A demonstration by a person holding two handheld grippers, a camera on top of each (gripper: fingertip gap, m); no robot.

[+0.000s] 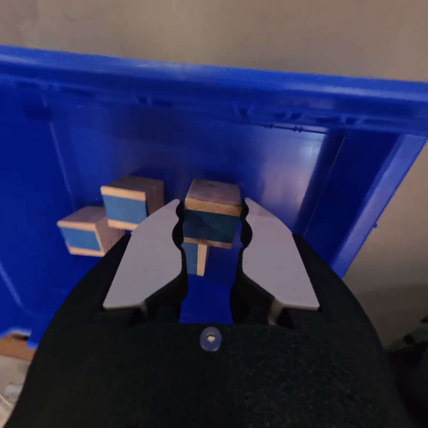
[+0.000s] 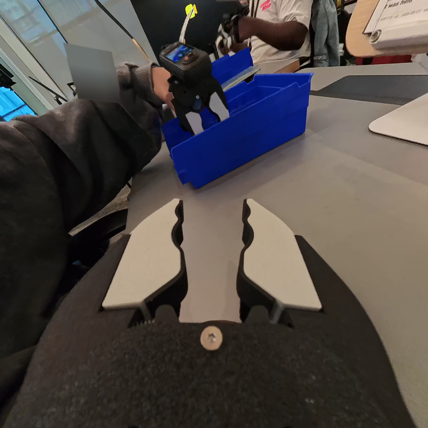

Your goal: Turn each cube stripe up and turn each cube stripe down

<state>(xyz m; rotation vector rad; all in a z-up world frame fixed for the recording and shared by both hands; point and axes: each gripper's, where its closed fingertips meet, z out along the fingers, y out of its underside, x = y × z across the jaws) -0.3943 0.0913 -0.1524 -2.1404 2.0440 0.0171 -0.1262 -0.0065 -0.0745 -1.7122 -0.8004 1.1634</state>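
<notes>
The wide grey worktop [image 2: 324,208] carries a long blue plastic bin [image 2: 243,143], open at the top, and every cube in sight lies inside it. The left gripper [image 1: 212,203] reaches down into the bin, and its jaws are closed against the two side faces of a small wooden cube with a blue stripe band [image 1: 212,214], which it holds. The cube appears raised off the bin floor, with its plain dark wood face up and the blue band facing the camera. Just beneath it, partly hidden, lies a second striped cube [image 1: 196,258]. Two more striped wooden cubes [image 1: 126,205] lie to the left, touching one another, both showing the blue band on the near side.

The right gripper [image 2: 212,203] hovers over bare worktop, well apart from the bin, with its jaws spread wide and nothing between them.

The step in hand looks like re-orienting the held cube. To do it well, roll the wrist a quarter turn so the blue band faces squarely up or down, then move clear of the cube below. Lower until the face sits flat on the bin floor before loosening the grip. Releasing from height risks a tumble onto the wrong face.
</notes>
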